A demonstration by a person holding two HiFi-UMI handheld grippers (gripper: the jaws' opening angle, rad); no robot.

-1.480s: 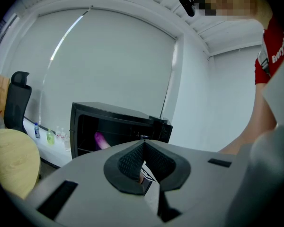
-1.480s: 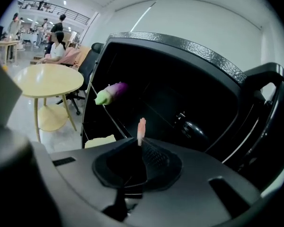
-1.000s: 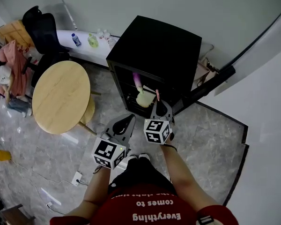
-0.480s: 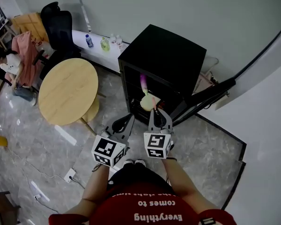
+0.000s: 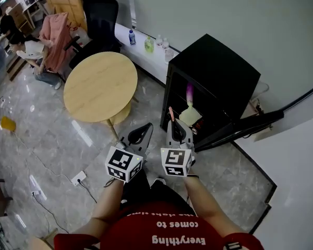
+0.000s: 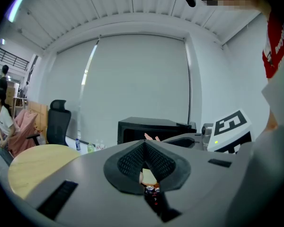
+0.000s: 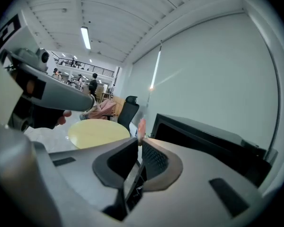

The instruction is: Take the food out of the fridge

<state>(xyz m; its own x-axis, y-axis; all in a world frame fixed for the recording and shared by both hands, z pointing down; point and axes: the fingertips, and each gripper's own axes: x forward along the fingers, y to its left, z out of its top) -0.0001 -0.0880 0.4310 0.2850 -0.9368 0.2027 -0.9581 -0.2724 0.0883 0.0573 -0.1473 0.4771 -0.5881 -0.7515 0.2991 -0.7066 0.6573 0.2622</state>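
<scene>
Head view, step: carry-out of pink food stick, as judged.
Right tongs: clamped on it, just before fridge.
Left tongs: together, empty.
Next: likely set-down on table, left of both tongs.

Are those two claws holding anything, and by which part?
The right gripper pinches a thin pink stick by its near end, and the rest pokes out past the tips. The left gripper is shut on nothing.

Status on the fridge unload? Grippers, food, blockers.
Both shut: left gripper empty, right gripper on thin pink food item, outside the fridge. Inside the open fridge: purple item, pale yellow item. Nothing blocks its opening.
</scene>
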